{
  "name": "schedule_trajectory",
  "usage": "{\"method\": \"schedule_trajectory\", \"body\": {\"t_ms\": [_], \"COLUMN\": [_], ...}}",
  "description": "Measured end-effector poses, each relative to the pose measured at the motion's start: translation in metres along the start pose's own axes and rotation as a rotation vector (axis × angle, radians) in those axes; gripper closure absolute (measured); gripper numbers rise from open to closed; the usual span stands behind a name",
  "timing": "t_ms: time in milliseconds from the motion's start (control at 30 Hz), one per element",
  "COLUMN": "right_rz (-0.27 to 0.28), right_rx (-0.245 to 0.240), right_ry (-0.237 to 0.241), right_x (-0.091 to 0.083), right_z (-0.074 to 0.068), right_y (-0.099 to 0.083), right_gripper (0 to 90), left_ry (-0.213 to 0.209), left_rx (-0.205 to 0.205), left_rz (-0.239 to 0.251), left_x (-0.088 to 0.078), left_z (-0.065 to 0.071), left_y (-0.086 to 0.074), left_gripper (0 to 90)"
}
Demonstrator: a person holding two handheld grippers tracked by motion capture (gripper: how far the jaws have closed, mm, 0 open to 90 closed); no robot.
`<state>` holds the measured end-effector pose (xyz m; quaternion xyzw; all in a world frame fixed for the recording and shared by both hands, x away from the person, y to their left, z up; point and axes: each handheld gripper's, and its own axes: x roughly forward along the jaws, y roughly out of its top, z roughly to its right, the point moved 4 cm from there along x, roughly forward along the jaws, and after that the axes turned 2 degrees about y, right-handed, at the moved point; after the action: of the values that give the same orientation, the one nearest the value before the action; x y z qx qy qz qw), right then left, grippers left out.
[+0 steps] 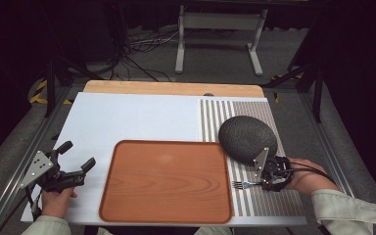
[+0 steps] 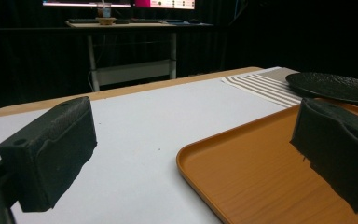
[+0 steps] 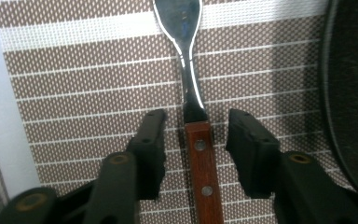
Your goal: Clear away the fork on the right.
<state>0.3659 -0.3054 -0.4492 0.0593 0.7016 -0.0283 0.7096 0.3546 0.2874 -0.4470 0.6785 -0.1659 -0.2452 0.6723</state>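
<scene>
A fork point(image 1: 244, 184) with a reddish wooden handle point(image 3: 203, 170) lies on the striped placemat point(image 1: 274, 201), tines toward the wooden tray point(image 1: 111, 169). My right gripper point(image 1: 268, 183) is low over the handle, one jaw on each side of it. In the right gripper view there is a gap between each pad and the wood, so the right gripper point(image 3: 196, 140) is open. At the table's left front, my left gripper point(image 1: 79, 155) is held open with nothing between its jaws. It points toward the tray point(image 2: 242, 182).
A dark textured plate point(image 1: 247, 138) sits on the placemat point(image 3: 74, 93) just behind my right hand, its rim point(image 3: 349, 93) close beside the right jaw. The tray is bare. White table surface point(image 1: 127, 120) lies behind the tray, and the plate point(image 2: 335, 86) shows beyond it.
</scene>
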Motion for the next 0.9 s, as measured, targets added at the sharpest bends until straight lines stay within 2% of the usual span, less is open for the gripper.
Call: {"method": "schedule_trajectory", "body": {"t_ms": [167, 333, 767, 900], "right_rz": [-0.040, -0.054, -0.068, -0.039], "right_rx": [-0.026, -0.050, -0.094, -0.079], "right_ry": [0.011, 0.014, 0.019, 0.000], "right_x": [0.0037, 0.0037, 0.0034, -0.0002], "right_z": [0.0008, 0.0000, -0.0014, -0.0024], "right_y": [0.0004, 0.0014, 0.0026, 0.0022], "right_gripper": [66.4, 75.5, 77.7, 77.9], "left_ry": [0.001, 0.001, 0.002, 0.002], "left_rx": [0.000, 0.000, -0.003, -0.004], "left_rz": [-0.002, -0.002, 0.001, 0.003], "left_x": [0.0001, 0.0002, -0.0001, -0.0002], "left_z": [0.0000, 0.0000, -0.0001, -0.0001], "left_y": [-0.0001, -0.0001, 0.0002, 0.0003], "left_gripper": [0.7, 0.7, 0.7, 0.7]}}
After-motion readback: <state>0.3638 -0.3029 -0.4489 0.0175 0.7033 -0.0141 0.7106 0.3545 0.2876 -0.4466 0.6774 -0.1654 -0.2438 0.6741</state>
